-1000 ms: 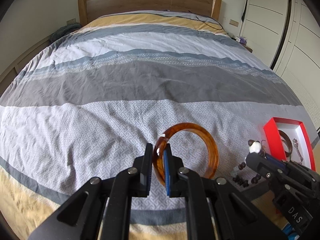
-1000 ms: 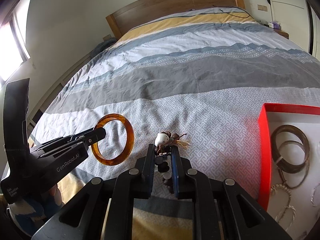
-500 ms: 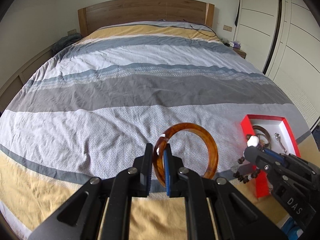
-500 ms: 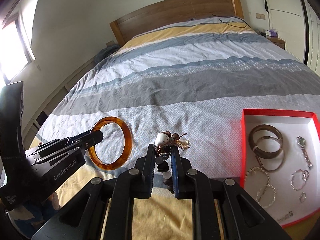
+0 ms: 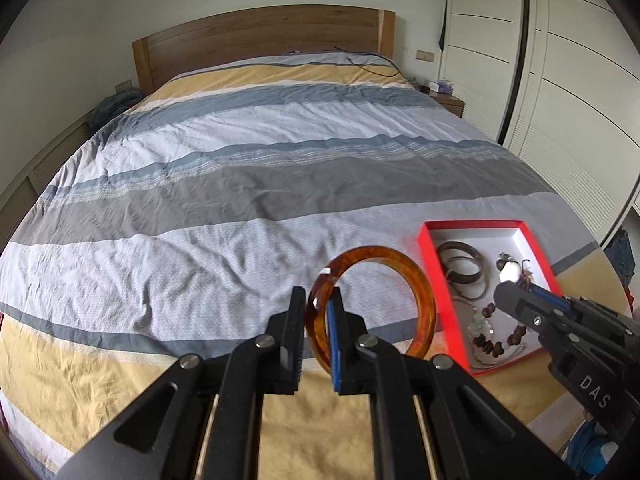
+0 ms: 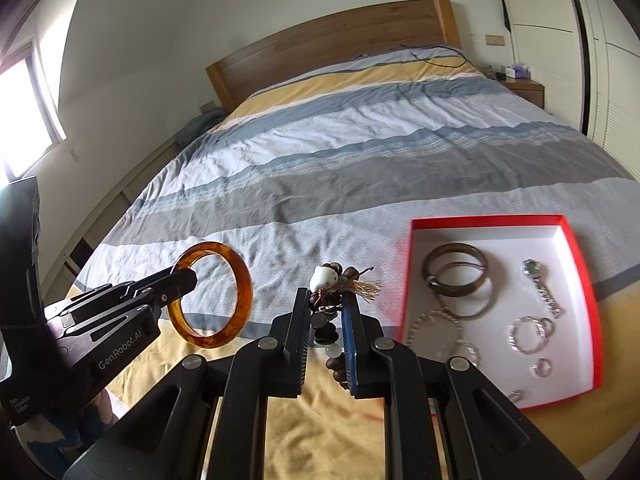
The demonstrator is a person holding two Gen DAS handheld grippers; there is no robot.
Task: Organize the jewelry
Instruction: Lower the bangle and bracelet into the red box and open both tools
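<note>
My left gripper (image 5: 317, 320) clamping the amber bangle (image 5: 416, 284), my right gripper (image 6: 326, 312) pinching the beaded bracelet (image 6: 334, 280), red box (image 6: 490, 220) near on the bed (image 6: 360, 152)

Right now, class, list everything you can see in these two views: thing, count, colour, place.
Amber bangle: one, orange-brown, held in the air in the left claw.
Bead bracelet: one, dark brown beads with a white charm and tassel, held in the right claw.
Red box: one, red walls, white floor, on the bed at the right.
Dark bangle: one, brown, inside the box at its far left.
Silver pieces: several, silver, on the box floor.
Bedspread: one, striped grey, blue, white, yellow.
Headboard: one, wood, far end.
Wardrobe: white, right wall.
Left claw: black, shut on the bangle.
Right claw: black, shut on the bracelet.
</note>
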